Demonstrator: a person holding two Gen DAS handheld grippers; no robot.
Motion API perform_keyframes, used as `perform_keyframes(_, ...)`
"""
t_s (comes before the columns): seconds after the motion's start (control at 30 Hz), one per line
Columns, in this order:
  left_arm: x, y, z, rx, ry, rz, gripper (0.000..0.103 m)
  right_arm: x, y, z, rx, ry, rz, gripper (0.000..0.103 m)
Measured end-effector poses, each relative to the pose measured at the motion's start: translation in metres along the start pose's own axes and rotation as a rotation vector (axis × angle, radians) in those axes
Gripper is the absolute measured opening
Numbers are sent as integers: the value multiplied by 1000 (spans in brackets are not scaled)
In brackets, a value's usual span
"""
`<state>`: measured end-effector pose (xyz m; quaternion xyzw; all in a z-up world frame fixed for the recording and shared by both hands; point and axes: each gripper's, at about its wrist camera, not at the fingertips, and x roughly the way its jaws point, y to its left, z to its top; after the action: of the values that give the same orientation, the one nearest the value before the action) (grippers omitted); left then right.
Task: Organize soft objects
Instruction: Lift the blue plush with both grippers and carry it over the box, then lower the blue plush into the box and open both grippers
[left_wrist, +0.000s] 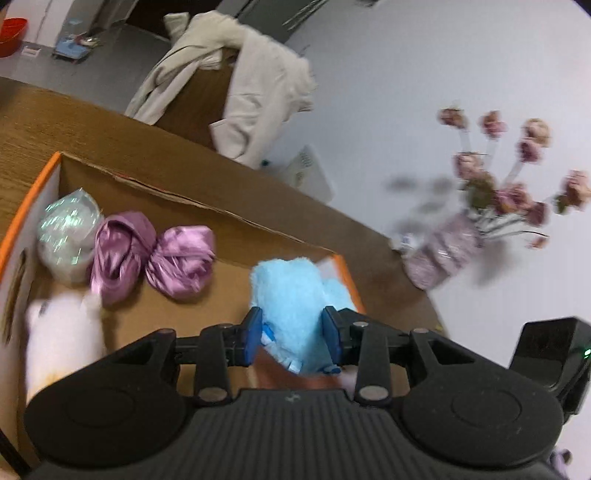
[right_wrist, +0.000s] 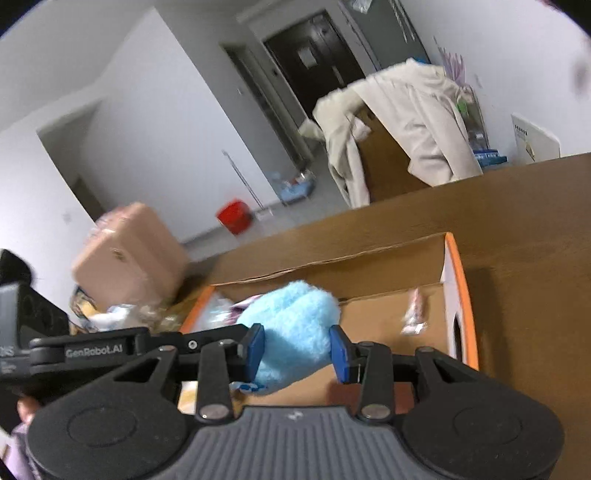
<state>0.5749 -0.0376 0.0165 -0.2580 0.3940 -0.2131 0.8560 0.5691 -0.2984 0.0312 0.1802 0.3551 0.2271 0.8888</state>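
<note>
A light blue plush toy (left_wrist: 291, 295) sits between the blue pads of my left gripper (left_wrist: 293, 336), held over the right end of an open cardboard box (left_wrist: 166, 192) with an orange rim. My right gripper (right_wrist: 297, 349) also has the blue plush (right_wrist: 291, 325) between its pads, above the same box (right_wrist: 458, 280). Inside the box in the left wrist view lie two purple satin bundles (left_wrist: 151, 254), a shiny clear-wrapped bundle (left_wrist: 68, 229) and a white plush (left_wrist: 62, 336).
The box stands on a wooden table (left_wrist: 55, 125). A vase of pink flowers (left_wrist: 443, 251) stands at the table's right corner. A beige coat over a cardboard box (right_wrist: 406, 140), a pink suitcase (right_wrist: 129, 251) and a red bucket (right_wrist: 234, 216) stand on the floor beyond.
</note>
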Motion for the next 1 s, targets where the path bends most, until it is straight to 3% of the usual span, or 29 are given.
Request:
perform_keyframes(0.2, 63, 13, 15, 27, 67, 142, 34, 73, -21, 17, -30, 111, -149, 33)
perform_keyframes(0.3, 57, 8, 15, 67, 60, 103, 39, 78, -20, 9, -20, 142, -154, 35)
perform_keyframes(0.37, 47, 0, 14, 125, 31, 134, 42, 73, -17, 8, -40, 130, -157, 36)
perform_keyframes(0.57, 5, -25, 9, 244, -17, 154, 49, 30, -4, 17, -81, 51, -161, 41)
perform_keyframes(0.8, -83, -54, -12, 394, -146, 264, 76, -60, 20, 12, -166, -22, -198, 58)
perform_keyframes(1.0, -152, -64, -31, 457, -215, 318, 85, -129, 43, -2, -230, -69, -233, 67)
